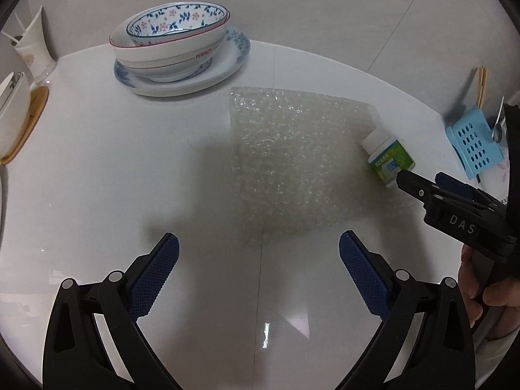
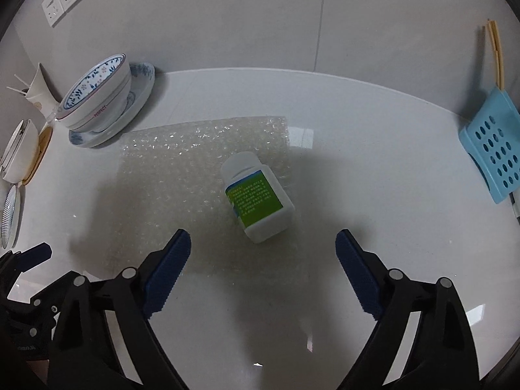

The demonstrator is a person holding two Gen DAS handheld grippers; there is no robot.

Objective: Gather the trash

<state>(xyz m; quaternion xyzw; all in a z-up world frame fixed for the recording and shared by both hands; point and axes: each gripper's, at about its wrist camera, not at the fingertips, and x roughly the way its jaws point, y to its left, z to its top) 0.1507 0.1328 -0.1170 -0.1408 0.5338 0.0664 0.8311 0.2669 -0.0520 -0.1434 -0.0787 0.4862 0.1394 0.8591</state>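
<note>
Two grippers were over the white table (image 1: 97, 162), both with their blue-padded fingers spread wide and nothing between them. The left gripper (image 1: 259, 250) hovered at the near edge of a sheet of bubble wrap (image 1: 292, 162) that lay flat on the table. The right gripper (image 2: 263, 247) was just short of a small white bottle (image 2: 256, 195) with a green label, which lay on its side on the right part of the bubble wrap, its cap pointing away toward the wall. In the left wrist view the right gripper's dark fingers came in from the right, their tips just beside the bottle's base; whether they touched it could not be told. A hand (image 1: 487, 289) gripping that tool's handle showed at the right edge. At the back left of the table stood two stacked bowls (image 1: 172, 42), the inner one with a blue floral pattern, resting on a plate (image 1: 227, 65) with blue decoration. Farther left stood a white cup (image 1: 35, 48) with thin sticks in it and more dishes on a wooden tray (image 1: 32, 120). At the far right was a light blue perforated holder (image 2: 494, 152) with chopsticks (image 2: 495, 52) rising behind it.
</note>
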